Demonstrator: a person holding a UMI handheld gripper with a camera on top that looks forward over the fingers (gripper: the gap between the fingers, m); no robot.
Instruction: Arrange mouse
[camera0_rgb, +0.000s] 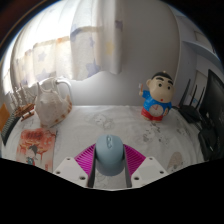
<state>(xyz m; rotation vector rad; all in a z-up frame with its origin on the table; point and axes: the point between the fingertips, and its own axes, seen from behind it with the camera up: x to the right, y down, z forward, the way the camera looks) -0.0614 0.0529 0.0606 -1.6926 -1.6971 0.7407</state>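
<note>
The gripper (109, 172) clamps the pale grey rounded computer mouse (109, 152) between both magenta pads (87, 160). Bare white tabletop (95, 122) lies ahead; a cartoon boy figurine (155, 95) stands well beyond, toward the far edge.

A home room is showing here: pale curtains (100, 45) are hanging across a bright window, a cartoon boy figurine (155, 95) is standing on the light worktop (100, 120), and a dark chair (200, 110) is sitting beside it.
</note>
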